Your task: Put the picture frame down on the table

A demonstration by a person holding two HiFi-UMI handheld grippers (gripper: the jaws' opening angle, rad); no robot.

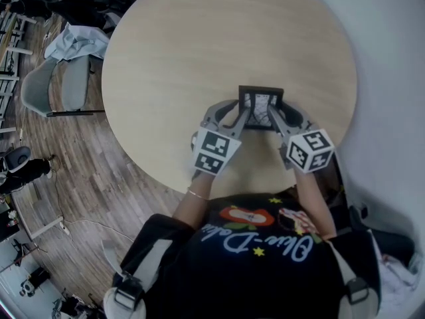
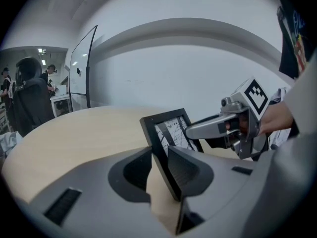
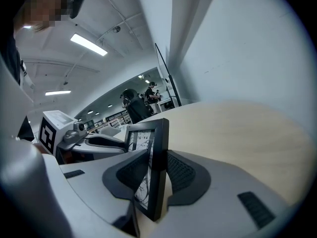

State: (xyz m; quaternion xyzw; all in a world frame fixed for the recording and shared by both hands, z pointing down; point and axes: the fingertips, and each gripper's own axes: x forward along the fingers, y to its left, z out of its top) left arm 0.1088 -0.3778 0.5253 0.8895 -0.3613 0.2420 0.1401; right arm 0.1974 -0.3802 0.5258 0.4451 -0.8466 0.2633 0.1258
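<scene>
A small black picture frame (image 1: 261,101) with a black-and-white print stands upright over the near part of the round wooden table (image 1: 199,45). Both grippers hold it, one on each side edge. My left gripper (image 1: 243,115) is shut on its left edge, and in the left gripper view the frame (image 2: 171,130) runs down between the jaws of that gripper (image 2: 159,158). My right gripper (image 1: 274,119) is shut on the right edge, and the frame (image 3: 157,148) sits clamped in it (image 3: 156,158). Whether the frame's bottom edge touches the table is hidden.
Grey chairs (image 1: 56,88) and a pale cloth (image 1: 76,40) stand on the wood floor left of the table. A curved white wall (image 1: 392,78) runs close along the table's right side. A tall panel (image 2: 81,68) stands beyond the table's far edge.
</scene>
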